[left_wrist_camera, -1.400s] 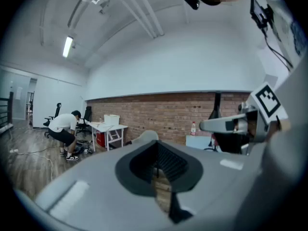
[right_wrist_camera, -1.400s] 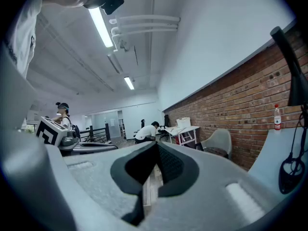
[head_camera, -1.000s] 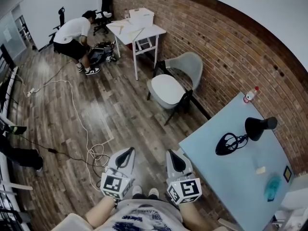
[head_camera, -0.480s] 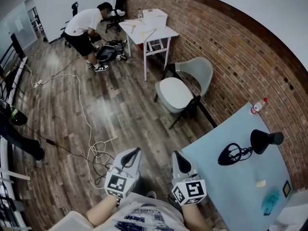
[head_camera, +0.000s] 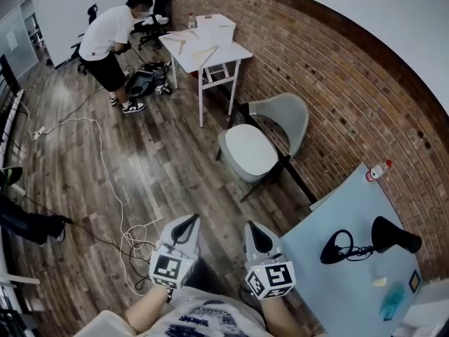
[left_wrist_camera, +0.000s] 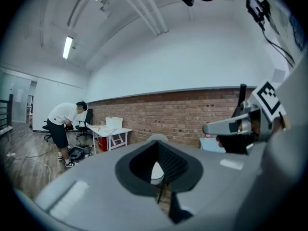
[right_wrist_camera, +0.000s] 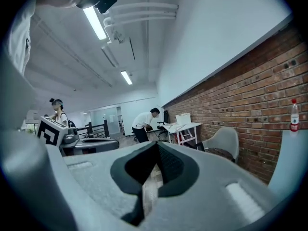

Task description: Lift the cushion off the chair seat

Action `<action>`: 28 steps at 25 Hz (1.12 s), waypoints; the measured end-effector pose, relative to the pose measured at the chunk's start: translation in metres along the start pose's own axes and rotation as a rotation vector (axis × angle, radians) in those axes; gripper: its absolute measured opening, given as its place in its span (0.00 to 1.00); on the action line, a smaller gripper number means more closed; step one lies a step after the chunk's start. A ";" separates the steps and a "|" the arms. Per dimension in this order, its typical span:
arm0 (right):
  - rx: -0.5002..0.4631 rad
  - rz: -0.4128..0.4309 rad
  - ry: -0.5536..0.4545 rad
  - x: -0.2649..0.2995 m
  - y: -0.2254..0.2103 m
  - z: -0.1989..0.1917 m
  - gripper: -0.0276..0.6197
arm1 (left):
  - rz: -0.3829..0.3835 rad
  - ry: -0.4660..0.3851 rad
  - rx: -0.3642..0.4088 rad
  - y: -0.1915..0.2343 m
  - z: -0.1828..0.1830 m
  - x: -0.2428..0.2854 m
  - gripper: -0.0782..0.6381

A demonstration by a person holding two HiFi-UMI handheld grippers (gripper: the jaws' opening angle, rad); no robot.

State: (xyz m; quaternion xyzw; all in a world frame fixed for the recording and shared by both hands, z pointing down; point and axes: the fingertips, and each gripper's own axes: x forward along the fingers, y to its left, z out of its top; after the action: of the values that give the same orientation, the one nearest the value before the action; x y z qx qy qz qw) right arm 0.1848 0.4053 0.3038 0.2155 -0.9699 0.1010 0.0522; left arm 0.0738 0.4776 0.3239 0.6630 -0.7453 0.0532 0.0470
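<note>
A grey shell chair on dark legs stands by the brick wall, with a pale round cushion lying on its seat. Both grippers are held low and side by side, well short of the chair, pointing toward it. The left gripper is shut and holds nothing; between its pads a sliver of the cushion shows far off. The right gripper is also shut and bare. In the right gripper view the chair stands to the right of that gripper's closed tips.
A light-blue table at the right holds a black lamp and a bottle. Behind the chair stands a white table with a box. A person bends over a bag beyond it. A white cable loops across the wooden floor.
Both grippers and the view have advanced over the floor toward the chair, which now sits a little lower in the picture. The jaws stayed shut. The far person has straightened somewhat.
</note>
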 end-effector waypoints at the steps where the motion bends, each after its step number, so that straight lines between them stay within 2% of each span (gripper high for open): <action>1: -0.003 -0.008 0.000 0.018 -0.001 0.004 0.04 | -0.006 0.005 -0.015 0.014 0.002 0.011 0.10; 5: -0.003 -0.055 0.004 0.079 -0.009 0.017 0.04 | -0.056 0.015 0.006 0.066 0.007 0.054 0.10; 8: 0.012 -0.098 0.003 0.116 -0.018 0.022 0.04 | -0.081 0.027 -0.020 0.098 0.013 0.082 0.10; 13: 0.036 -0.174 -0.013 0.164 -0.037 0.029 0.04 | -0.157 0.026 0.034 0.136 0.017 0.125 0.10; 21: 0.053 -0.235 -0.020 0.217 -0.068 0.036 0.04 | -0.230 0.044 0.057 0.167 0.019 0.191 0.10; 28: 0.098 -0.308 -0.027 0.262 -0.135 0.032 0.04 | -0.300 0.080 0.069 0.175 0.012 0.279 0.10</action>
State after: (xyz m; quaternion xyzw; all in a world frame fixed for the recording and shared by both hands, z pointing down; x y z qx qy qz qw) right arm 0.0041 0.1721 0.3339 0.3653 -0.9198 0.1363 0.0435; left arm -0.1324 0.2219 0.3479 0.7653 -0.6333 0.0974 0.0610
